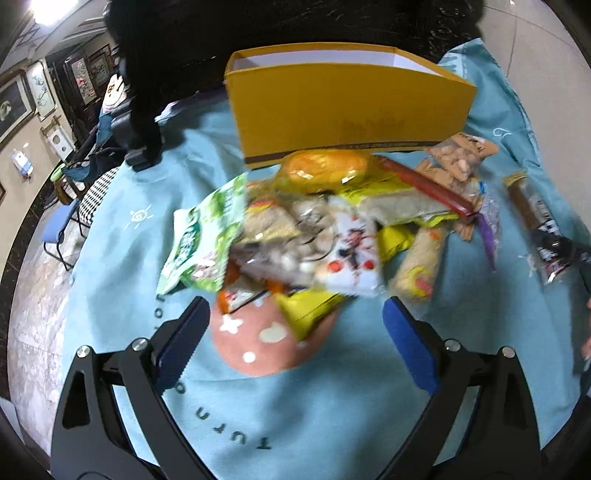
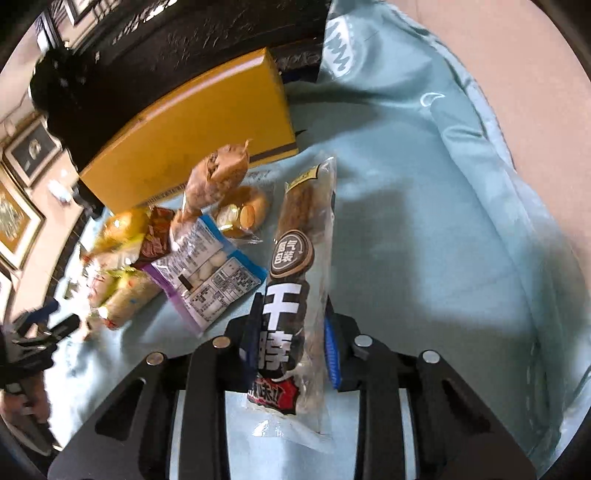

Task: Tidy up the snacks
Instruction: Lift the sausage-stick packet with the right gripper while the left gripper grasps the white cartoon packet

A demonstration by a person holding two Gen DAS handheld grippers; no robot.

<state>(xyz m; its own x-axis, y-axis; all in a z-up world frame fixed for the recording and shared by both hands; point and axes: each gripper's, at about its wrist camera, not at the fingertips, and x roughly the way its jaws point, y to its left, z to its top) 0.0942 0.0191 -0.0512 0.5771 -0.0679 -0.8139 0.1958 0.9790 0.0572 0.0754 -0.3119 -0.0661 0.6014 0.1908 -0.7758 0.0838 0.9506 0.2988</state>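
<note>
A yellow open box (image 1: 347,110) stands at the back of a light blue cloth (image 1: 332,406); it also shows in the right wrist view (image 2: 192,147). A heap of snack packets (image 1: 295,229) lies in front of it. My left gripper (image 1: 293,332) is open and empty, just short of the heap, over a pink patch on the cloth. My right gripper (image 2: 291,332) is shut on a long brown snack bar packet (image 2: 295,280), which also shows at the right in the left wrist view (image 1: 539,229).
In the heap are a green packet (image 1: 199,243), a red sausage stick (image 1: 424,184) and a brown nut packet (image 1: 458,158). A blue-edged clear packet (image 2: 210,273) lies left of my right gripper. Dark furniture (image 1: 295,22) stands behind the box. The left gripper (image 2: 37,332) shows at far left.
</note>
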